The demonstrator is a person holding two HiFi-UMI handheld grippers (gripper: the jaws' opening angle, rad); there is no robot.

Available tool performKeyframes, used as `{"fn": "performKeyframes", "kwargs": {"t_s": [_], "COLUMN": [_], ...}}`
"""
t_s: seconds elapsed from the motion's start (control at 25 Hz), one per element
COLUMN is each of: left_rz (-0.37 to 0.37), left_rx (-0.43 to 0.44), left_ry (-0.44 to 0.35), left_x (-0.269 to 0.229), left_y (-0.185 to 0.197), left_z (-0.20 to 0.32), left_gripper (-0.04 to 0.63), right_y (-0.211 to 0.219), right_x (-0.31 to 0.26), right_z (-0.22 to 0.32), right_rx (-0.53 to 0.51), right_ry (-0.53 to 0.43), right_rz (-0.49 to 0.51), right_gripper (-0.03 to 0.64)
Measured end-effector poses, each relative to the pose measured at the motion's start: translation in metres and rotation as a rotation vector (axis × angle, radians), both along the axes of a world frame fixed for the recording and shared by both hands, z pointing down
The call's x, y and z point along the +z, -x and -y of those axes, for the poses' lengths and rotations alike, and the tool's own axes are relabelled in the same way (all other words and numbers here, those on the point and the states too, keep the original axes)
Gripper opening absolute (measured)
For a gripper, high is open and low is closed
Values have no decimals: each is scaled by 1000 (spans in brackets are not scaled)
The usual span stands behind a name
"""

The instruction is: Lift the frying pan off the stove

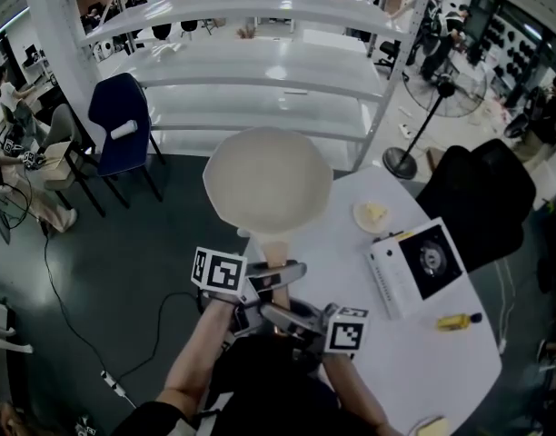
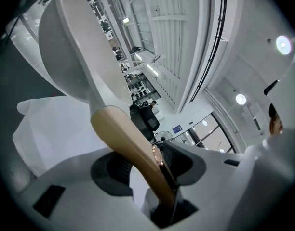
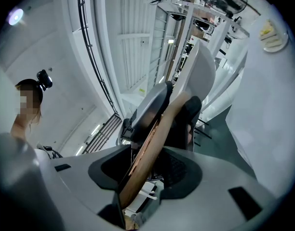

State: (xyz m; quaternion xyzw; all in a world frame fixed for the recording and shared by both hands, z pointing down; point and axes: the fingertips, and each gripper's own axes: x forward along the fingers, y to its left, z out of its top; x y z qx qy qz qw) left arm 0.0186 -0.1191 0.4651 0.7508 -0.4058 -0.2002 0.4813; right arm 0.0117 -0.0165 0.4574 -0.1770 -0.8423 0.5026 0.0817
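Observation:
A cream frying pan [image 1: 267,182] hangs in the air beyond the far edge of the white table [image 1: 414,361], clear of the stove. Its tan wooden handle [image 1: 276,251] points back toward me. My left gripper [image 1: 273,275] is shut on the handle, and my right gripper [image 1: 280,312] is shut on it just behind. In the left gripper view the handle [image 2: 128,143] runs between the jaws of the left gripper [image 2: 147,165] up to the pan [image 2: 65,47]. The right gripper [image 3: 147,170] clamps the handle [image 3: 152,148] with the pan [image 3: 201,66] ahead. The stove [image 1: 419,266], white with a black top, sits to the right.
A small plate [image 1: 372,214] with yellow food lies near the stove, and a yellow object [image 1: 458,320] lies by the table's right edge. White shelving [image 1: 260,71] stands behind the pan. A blue chair [image 1: 122,121], a floor fan [image 1: 441,98] and a black chair [image 1: 482,198] surround the table.

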Motion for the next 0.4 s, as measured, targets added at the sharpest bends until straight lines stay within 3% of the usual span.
{"fn": "performKeyframes", "kwargs": {"t_s": [0.4], "left_rz": [3], "left_rx": [-2], "left_ry": [2], "left_x": [-2], "left_y": [-1], "left_z": [0], "left_gripper": [193], "right_y": [-1], "right_x": [-3], "right_z": [-1], "right_rx": [-4], "right_ry": [-2], "right_rz": [4], "right_gripper": [177]}}
